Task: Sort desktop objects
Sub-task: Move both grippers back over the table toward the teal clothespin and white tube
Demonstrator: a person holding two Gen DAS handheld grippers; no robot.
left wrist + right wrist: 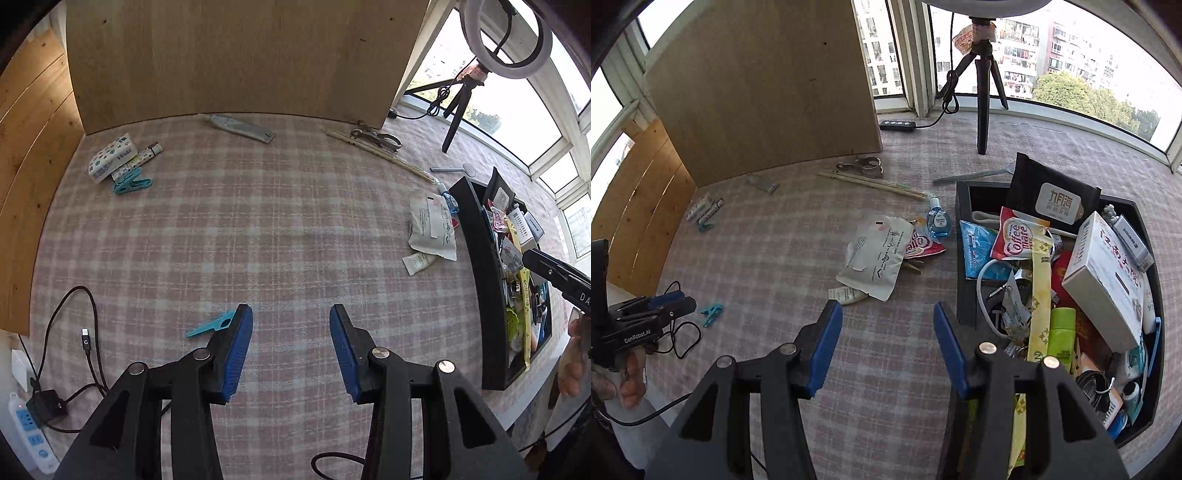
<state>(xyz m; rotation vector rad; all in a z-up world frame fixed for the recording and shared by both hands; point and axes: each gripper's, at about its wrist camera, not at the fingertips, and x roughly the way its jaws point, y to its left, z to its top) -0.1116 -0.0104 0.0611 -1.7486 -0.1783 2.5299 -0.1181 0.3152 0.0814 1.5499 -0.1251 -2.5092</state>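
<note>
Both grippers spread and empty over the pink checked cloth surface (258,221).

The left gripper (291,350) hangs just beside a small teal plastic clip (212,325); I'd centre over it, come down square, then carry it to the crowded black tray (964,280) by the right gripper (887,347).

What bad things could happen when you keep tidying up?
The black box looks heaped already, so another item might slide off the pile. The teal clip lies right beside the left gripper finger, so closing could nudge it away. The charging cable nearby might snag.
</note>
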